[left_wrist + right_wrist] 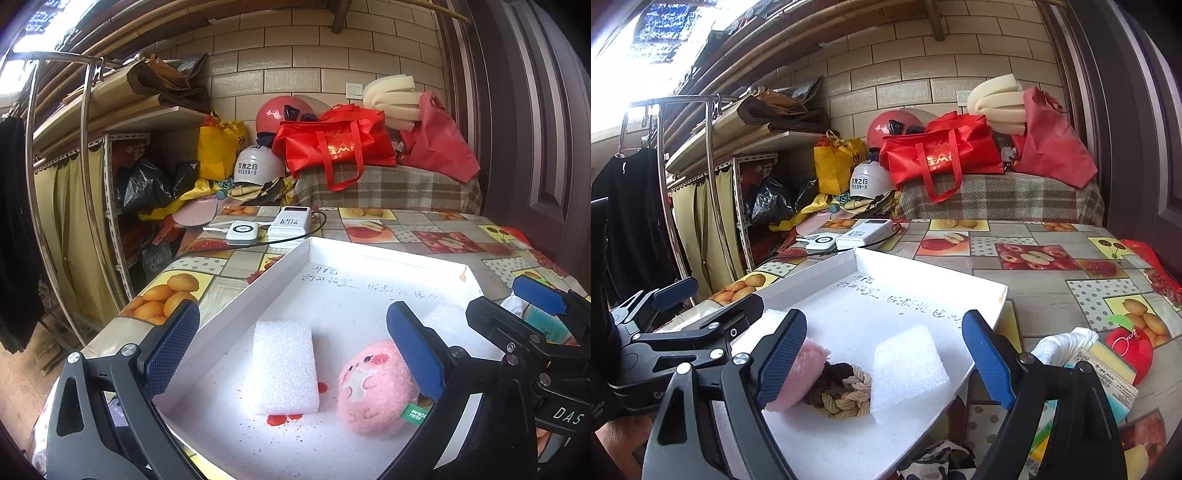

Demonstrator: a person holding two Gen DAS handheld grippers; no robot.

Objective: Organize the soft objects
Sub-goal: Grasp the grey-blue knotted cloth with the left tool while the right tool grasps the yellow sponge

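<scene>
Soft objects lie in the shallow white tray [236,314] on the fruit-patterned tablecloth [1049,295]. I find a white foam block [284,365] near the tray's left wall, and a pink plush ball [373,387] just beside it. My left gripper [295,354] stands spread wide over them, both pads clear of the foam; its right pad overlaps the plush ball, and I cannot tell whether it touches it. My right gripper [886,354] is likewise released, grasping nothing. Between its fingers lie a braided rope knot [838,395] in brown and tan and a second white foam block [908,365], touching each other; the plush ball shows pink against the left finger. Two white power banks [269,225] sit off the tray's far corner. More items are heaped on the tablecloth beyond the tray's right edge, among them a yellow sponge [1112,356].
</scene>
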